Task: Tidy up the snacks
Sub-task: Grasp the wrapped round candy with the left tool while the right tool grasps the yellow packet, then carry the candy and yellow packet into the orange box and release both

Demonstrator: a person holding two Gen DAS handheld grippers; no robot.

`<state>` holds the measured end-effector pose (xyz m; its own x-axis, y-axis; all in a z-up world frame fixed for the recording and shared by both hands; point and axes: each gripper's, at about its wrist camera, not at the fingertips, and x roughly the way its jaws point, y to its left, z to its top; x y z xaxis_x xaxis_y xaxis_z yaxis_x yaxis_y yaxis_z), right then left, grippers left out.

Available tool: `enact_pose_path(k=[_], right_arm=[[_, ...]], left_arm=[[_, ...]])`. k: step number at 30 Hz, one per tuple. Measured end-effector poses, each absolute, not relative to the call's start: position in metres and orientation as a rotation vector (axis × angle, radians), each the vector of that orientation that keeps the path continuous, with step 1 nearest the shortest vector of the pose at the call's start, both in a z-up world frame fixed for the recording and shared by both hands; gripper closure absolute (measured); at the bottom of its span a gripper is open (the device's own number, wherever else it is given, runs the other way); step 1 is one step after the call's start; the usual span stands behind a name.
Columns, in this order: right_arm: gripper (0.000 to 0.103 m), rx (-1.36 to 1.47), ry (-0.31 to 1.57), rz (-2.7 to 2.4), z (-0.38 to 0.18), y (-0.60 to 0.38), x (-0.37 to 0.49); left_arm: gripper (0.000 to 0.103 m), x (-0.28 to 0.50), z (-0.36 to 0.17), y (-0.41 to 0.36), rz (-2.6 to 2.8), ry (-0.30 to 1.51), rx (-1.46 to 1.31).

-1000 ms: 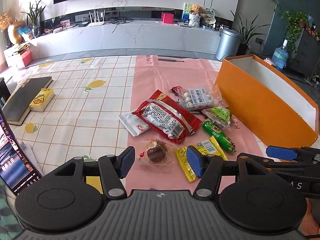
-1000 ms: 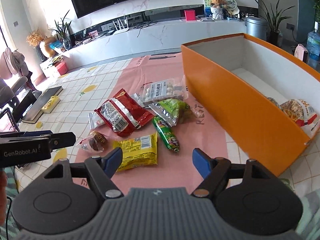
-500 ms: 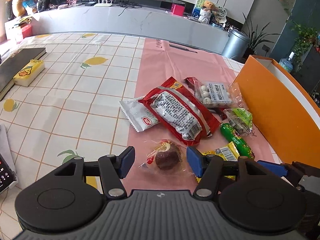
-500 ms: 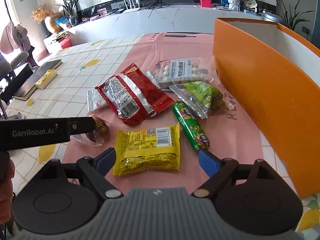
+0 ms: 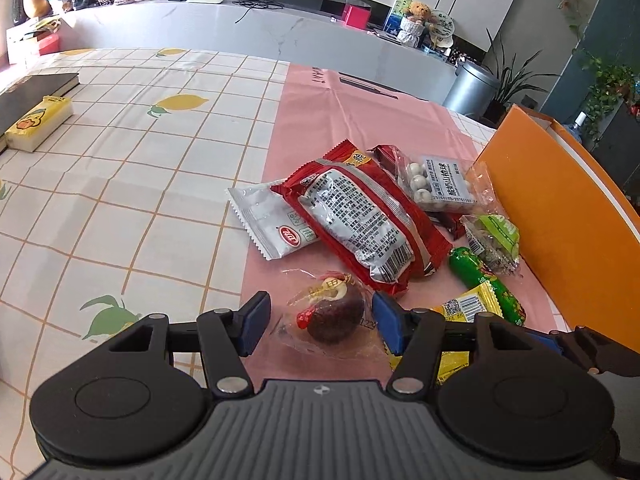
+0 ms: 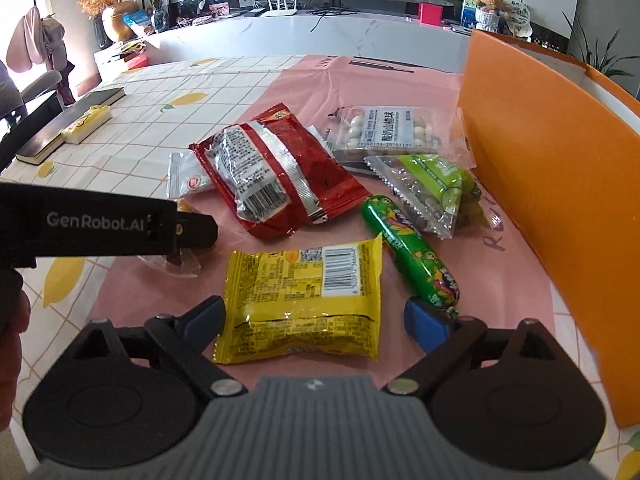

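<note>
The left gripper (image 5: 318, 322) is showing "GenRobot.AI" in white letters along its black side in the right wrist view. Its jaws are standing apart, having just been closing a little, with a clear-wrapped brown sweet (image 5: 334, 314) lying between the blue pads and touching neither. The right gripper (image 6: 314, 316) is spreading wide, its jaws having just been opening, and a yellow packet (image 6: 302, 298) with a white barcode label is lying between them, untouched.

The snacks are lying together on a pink sheet (image 5: 348, 112) over a checked lemon-print tablecloth (image 5: 120, 184). A big red bag (image 6: 272, 168) is showing a silver panel of small print and a barcode; it is overlapping a white packet (image 5: 272, 220) bearing a red oval logo. A clear pack of white balls (image 6: 386, 130) is carrying a white label in Chinese characters. A green sausage-shaped stick (image 6: 408, 252) and a clear bag with a green label (image 6: 428, 188) are lying near an orange box (image 6: 560, 200), whose inside cannot be seen.
</note>
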<state>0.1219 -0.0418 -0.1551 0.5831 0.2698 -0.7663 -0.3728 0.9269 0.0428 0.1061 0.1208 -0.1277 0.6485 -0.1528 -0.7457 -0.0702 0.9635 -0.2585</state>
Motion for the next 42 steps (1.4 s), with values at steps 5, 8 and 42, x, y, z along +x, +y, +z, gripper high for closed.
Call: enact_pose_path(k=[5,8,42], right_arm=[[0.016,-0.124,0.838,0.368,-0.156,-0.042,0.118],[0.029,-0.123,0.815,0.366,-0.154,-0.043,0.116],[0.051,-0.072,0.663,0.324,-0.053,-0.118,0.065]], left_arm=[[0.046,0.106,-0.128,0.117,-0.052,0.857,-0.245],[0.048,0.106,-0.129,0.116,-0.055,0.852,-0.238],[0.053,0.044,-0.036,0.065,-0.069,0.739,-0.176]])
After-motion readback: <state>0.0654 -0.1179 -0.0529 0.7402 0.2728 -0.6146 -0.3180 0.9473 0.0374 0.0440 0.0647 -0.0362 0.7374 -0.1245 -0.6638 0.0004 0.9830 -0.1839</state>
